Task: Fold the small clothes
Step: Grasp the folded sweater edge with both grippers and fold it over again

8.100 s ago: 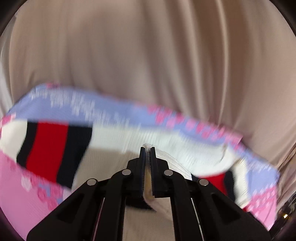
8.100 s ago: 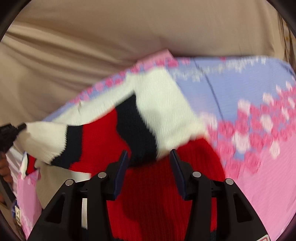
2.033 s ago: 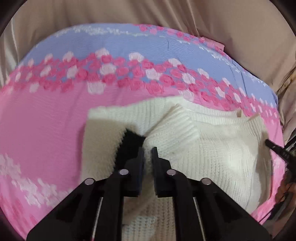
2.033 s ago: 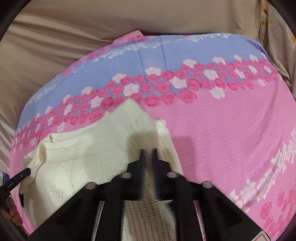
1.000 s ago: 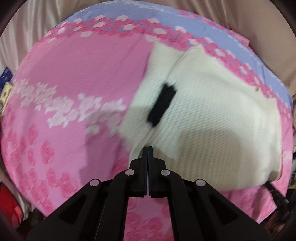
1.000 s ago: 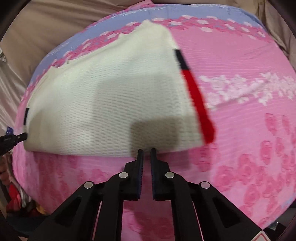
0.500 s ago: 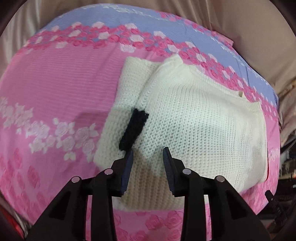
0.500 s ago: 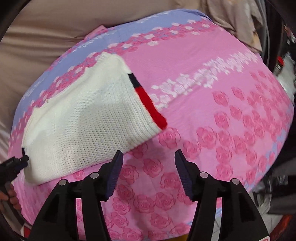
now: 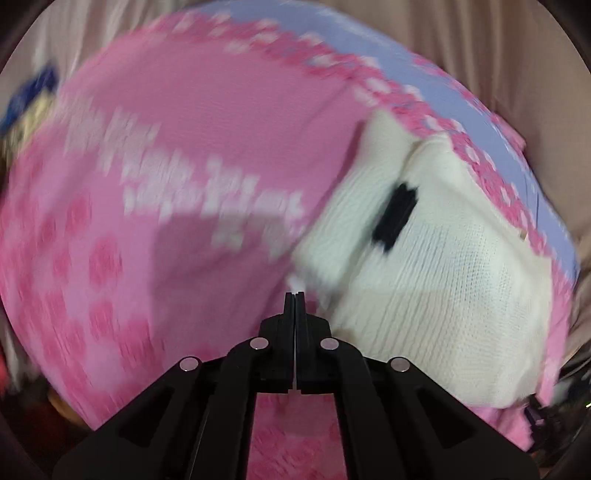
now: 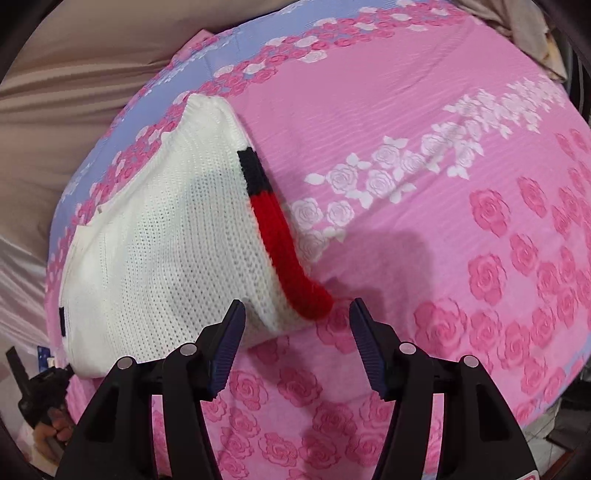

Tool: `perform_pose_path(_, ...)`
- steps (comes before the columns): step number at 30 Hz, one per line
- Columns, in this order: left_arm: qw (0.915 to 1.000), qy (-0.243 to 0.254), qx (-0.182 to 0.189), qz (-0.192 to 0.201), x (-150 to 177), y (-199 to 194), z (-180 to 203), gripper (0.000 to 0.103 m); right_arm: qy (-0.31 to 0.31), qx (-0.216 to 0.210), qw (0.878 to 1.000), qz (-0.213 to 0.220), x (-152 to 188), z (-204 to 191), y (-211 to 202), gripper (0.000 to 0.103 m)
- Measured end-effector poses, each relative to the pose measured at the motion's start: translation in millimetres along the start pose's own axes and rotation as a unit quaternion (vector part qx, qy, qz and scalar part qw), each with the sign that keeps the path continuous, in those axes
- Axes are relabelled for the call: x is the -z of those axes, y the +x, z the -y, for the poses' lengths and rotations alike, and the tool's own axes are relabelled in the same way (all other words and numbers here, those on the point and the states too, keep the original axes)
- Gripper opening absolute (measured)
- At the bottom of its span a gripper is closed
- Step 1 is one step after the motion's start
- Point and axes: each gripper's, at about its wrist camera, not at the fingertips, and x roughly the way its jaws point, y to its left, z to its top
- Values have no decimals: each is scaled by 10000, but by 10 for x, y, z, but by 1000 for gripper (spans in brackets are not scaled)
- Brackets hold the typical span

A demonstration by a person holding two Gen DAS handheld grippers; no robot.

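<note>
A folded cream knit sweater (image 9: 443, 288) lies on the pink rose-print sheet (image 9: 184, 147), with a black stripe (image 9: 395, 214) showing at its fold. My left gripper (image 9: 294, 295) is shut, its tips right at the sweater's near left corner; blur hides whether any knit is pinched. In the right wrist view the sweater (image 10: 166, 240) shows a red and black edge (image 10: 280, 243). My right gripper (image 10: 297, 308) is open, with the red-edged corner lying just ahead between its fingers and the pads clear of it. The left gripper and the person's hand (image 10: 48, 435) appear at the lower left.
The sheet (image 10: 406, 110) has a lilac band along its far side. Beige draped fabric (image 10: 74, 74) hangs behind the bed. A crumpled pale cloth (image 10: 532, 33) lies at the far right corner. A blue object (image 9: 29, 96) sits off the bed's left edge.
The left jaws, apart over the sweater half a second ago, have shut, and the sweater now sits to their right. The right jaws went from nearly shut to wide and neared the red corner.
</note>
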Motion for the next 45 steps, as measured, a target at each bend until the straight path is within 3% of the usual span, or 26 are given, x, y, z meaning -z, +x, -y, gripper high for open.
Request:
perform_pose_path(3,9974,-523,496,93,192,-92,-104,0,-23,-134,9997,-198,-52,10,107,60)
perform_pose_path(4,9968,-553,568,96,233,-92,-95,4,16,-200,9995,-225,-50,10,127,60)
perform_pose_path(6,9975,-547,440,107,235,-62,-72,24,196,-360,9988,-266,-12,13,175,62)
perform_pose_path(8,9968,-629,473,169,173,-45,-57,50,395,-455,9975,-368,28,24,240,64)
perform_pose_path(9,9962,-617,606,111,137,-27,-31,52,442,-465,9974,-314,49,5,244,68)
perform_pose_path(12,9949,-214,984,-68,67,-51,142,52,388,-431,9978,-333,44,-104,267,71)
perform_pose_path(13,9949,-23,1012,1,66,-83,193,58,383,-485,9974,-359,43,-129,271,71)
perform_pose_path(14,9949,95,999,71,76,-101,208,73,391,-522,9972,-376,40,-169,285,71)
perform_pose_path(16,9956,286,879,172,98,-71,251,80,376,-534,9971,-398,46,-216,325,71)
perform_pose_path(18,9960,203,870,-103,97,47,265,78,341,-457,9978,-351,38,-257,341,71)
perform_pose_path(20,9949,17,1005,-101,106,34,253,73,342,-486,9976,-343,10,-273,338,63)
perform_pose_path(21,9953,137,961,-62,88,35,273,66,315,-529,9975,-337,-5,-282,339,42)
perform_pose_path(22,9957,258,875,-161,78,69,279,35,267,-515,9977,-364,-22,-289,346,17)
perform_pose_path(23,9958,348,770,-342,61,132,283,10,255,-509,9978,-343,-36,-279,327,12)
perform_pose_path(26,9953,35,880,-406,16,46,142,8,48,-374,9993,-61,-52,-306,120,9)
perform_pose_path(30,9946,258,905,-447,152,-266,0,8,-625,-130,9979,64,91,-358,-224,8)
perform_pose_path(34,9920,462,742,-913,527,-365,-212,8,-1052,302,9934,-331,498,-149,-350,8)
perform_pose_path(38,9882,538,487,-1350,937,-255,-388,10,-1147,637,9873,-897,830,120,-162,10)
perform_pose_path(40,9905,433,585,-1168,900,-327,-407,14,-1052,624,9878,-960,813,183,-155,21)
perform_pose_path(43,9949,765,531,-386,659,-648,-255,17,-1050,714,9899,-628,628,144,-384,39)
perform_pose_path(45,9928,1065,531,160,447,-855,-110,35,-1112,828,9902,-147,457,96,-543,50)
